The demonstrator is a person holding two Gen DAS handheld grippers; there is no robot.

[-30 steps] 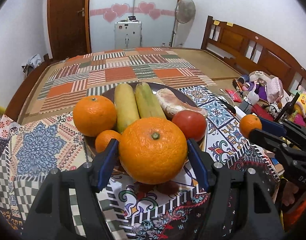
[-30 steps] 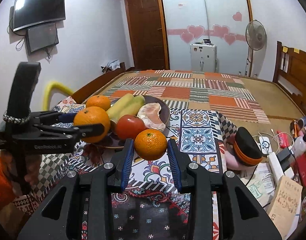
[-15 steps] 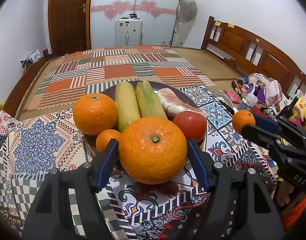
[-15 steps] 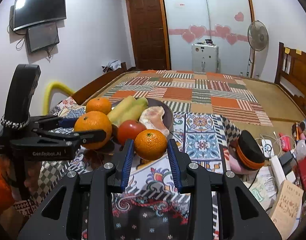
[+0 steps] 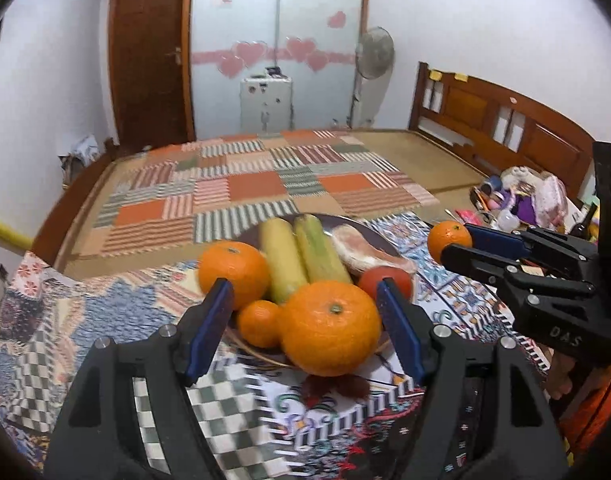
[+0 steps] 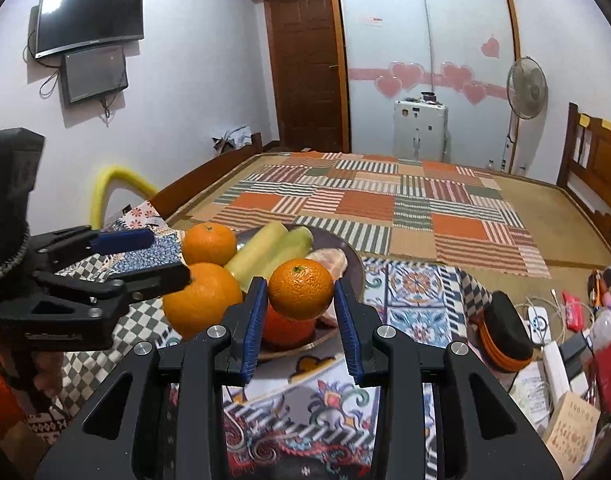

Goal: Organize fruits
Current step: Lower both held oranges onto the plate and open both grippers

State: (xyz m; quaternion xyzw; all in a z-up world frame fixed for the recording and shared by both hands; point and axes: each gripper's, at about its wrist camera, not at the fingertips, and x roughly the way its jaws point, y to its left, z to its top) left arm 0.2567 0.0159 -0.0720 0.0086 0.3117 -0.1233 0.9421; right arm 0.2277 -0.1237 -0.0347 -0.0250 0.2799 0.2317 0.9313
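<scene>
1. Left claw (image 5: 305, 320) is seen released; its jaws have just been opening, and the big orange (image 5: 330, 328) sits between the blue pads with a clear gap on the left side, so it is not gripped
2. The big orange is resting at the near edge of the dark plate (image 5: 369, 236), touching a small orange (image 5: 258, 323); another orange (image 5: 233, 268) sits behind left, two corn cobs (image 5: 301, 256) lie in the middle, a tomato (image 5: 385, 282) and a pale peeled piece (image 5: 361, 250) at right
3. The plate is placed on a patterned cloth (image 5: 105, 312) spread over the bed, not a table
4. Right claw (image 6: 299, 312) is clenched on a mandarin (image 6: 300, 289), which is held in the air in front of the plate's near right side
5. Step judged: the big orange has been set down and let go, and the mandarin is being carried in for placing
6. Next move likely calls for the left claw to be backed away without nudging the big orange, and the mandarin to be lowered into a free gap near the tomato before release; rolling off the crowded rim is a risk
</scene>
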